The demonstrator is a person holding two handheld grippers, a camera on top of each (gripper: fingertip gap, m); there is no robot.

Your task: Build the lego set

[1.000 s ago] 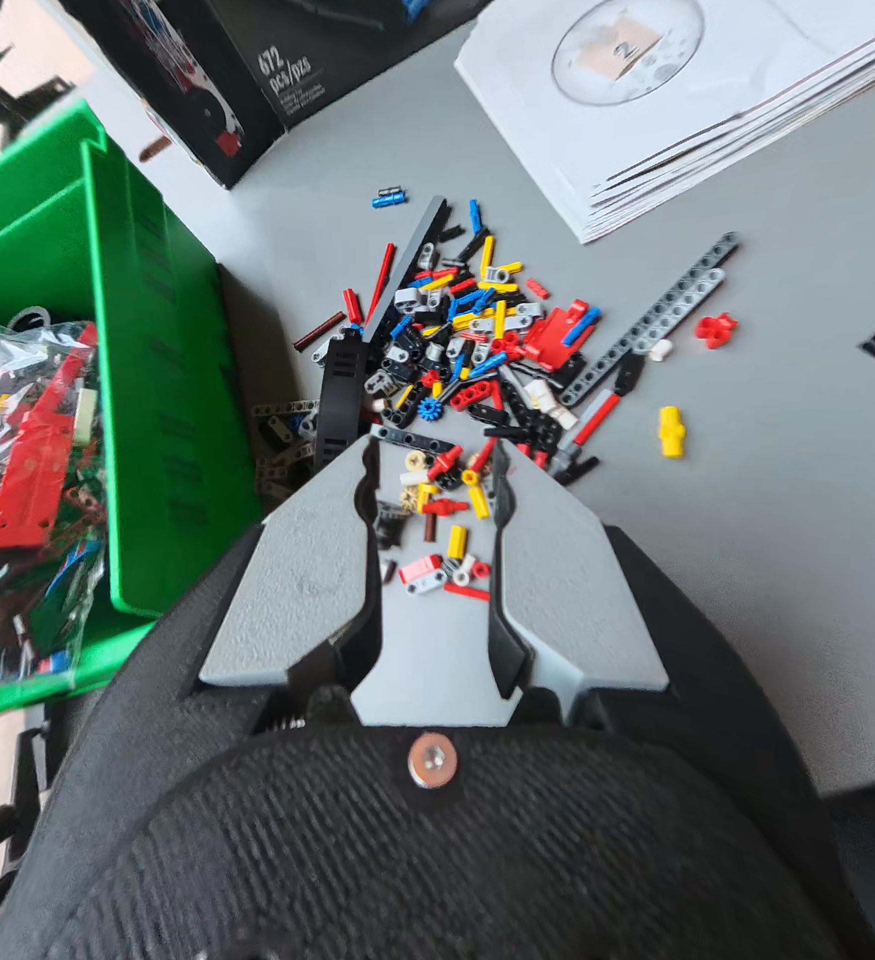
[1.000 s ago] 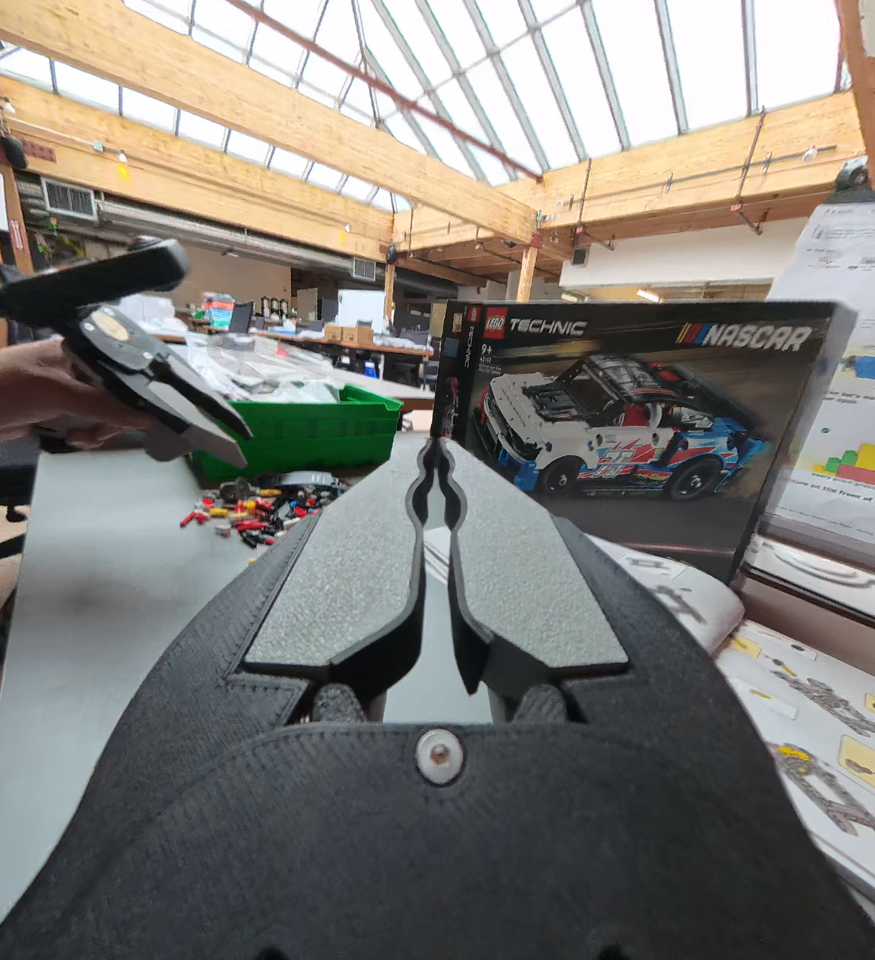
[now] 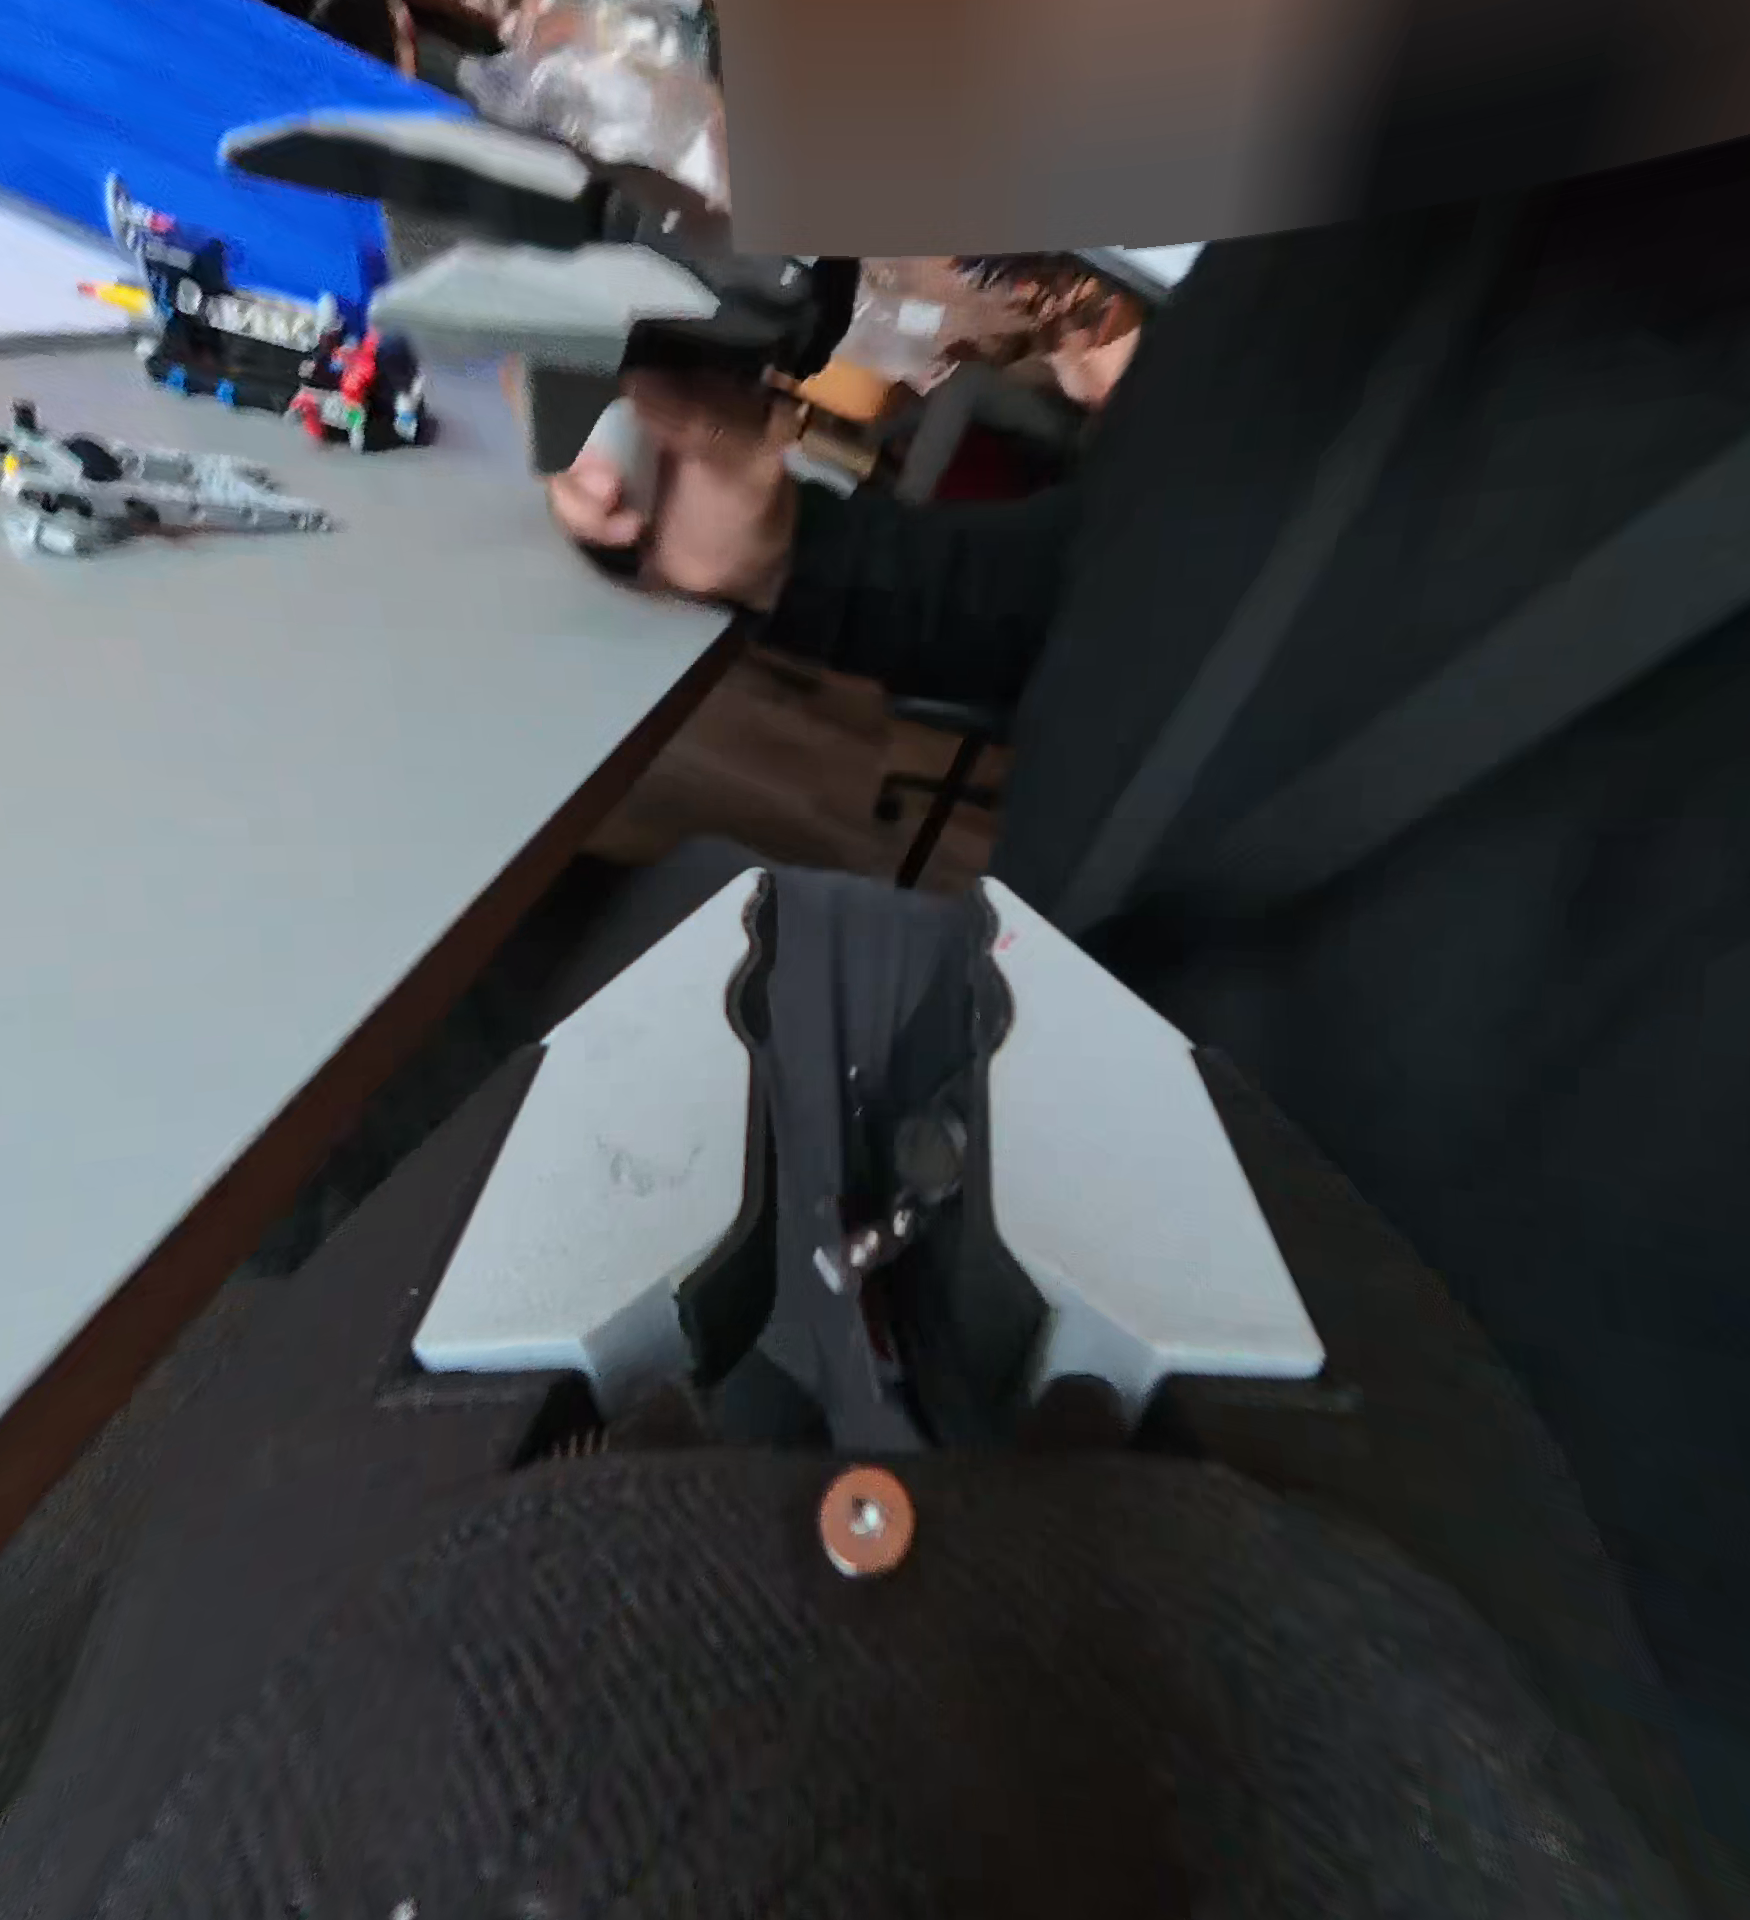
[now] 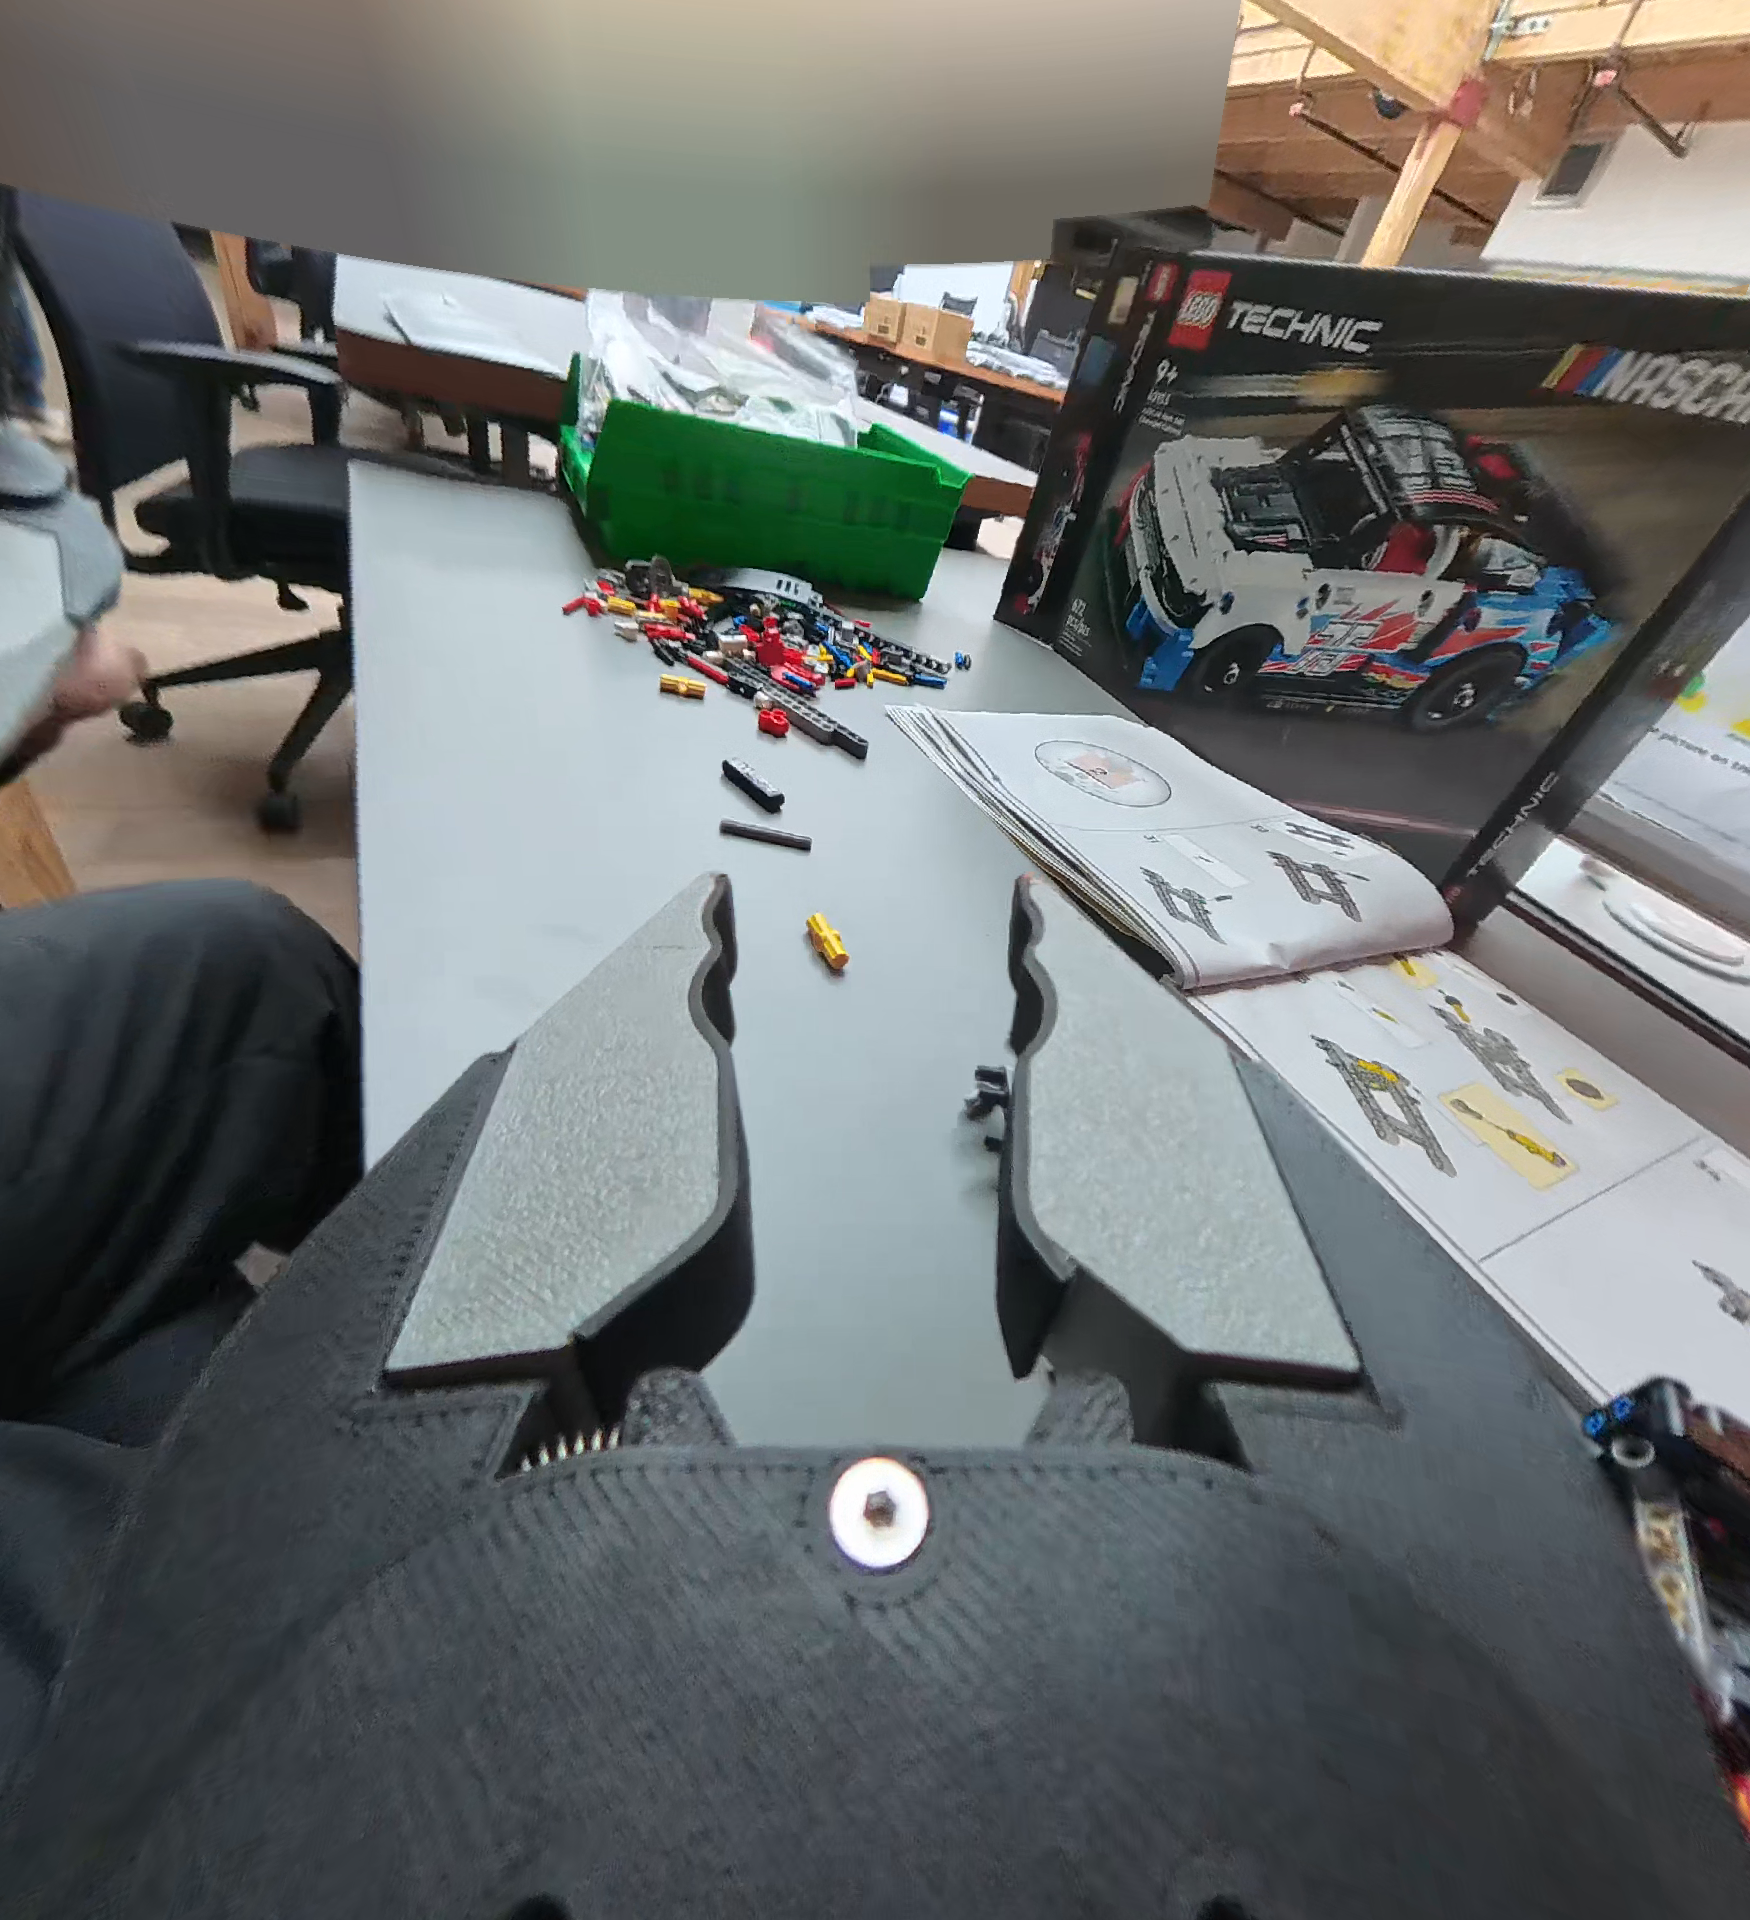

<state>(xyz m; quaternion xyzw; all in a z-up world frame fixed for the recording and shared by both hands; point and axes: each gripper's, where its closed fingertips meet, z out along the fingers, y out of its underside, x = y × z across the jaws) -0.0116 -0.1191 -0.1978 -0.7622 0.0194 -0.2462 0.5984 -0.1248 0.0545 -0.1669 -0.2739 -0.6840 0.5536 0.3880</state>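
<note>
In the right wrist view my right gripper is open and empty, low over the grey table. A yellow pin lies on the table just beyond its fingertips. A small black piece lies beside its right finger. Farther off lie a dark axle, a short black beam and a pile of loose pieces. My left gripper is open and empty, off the table's edge, facing dark clothing. It also sees the right gripper in a hand.
A green bin with bags stands behind the pile. The set's box and open instruction booklets lie right. A partial build sits at bottom right; a grey assembly and a black one are on the table. An office chair stands left. To reach the small black piece in a straight line is about 11 cm for my right fingers, about 25 cm for my left. It is also in sight in the left wrist view.
My left gripper swung away from the piece pile to off the table's edge and opened wider. My right gripper opened from shut and tilted down toward the table.
</note>
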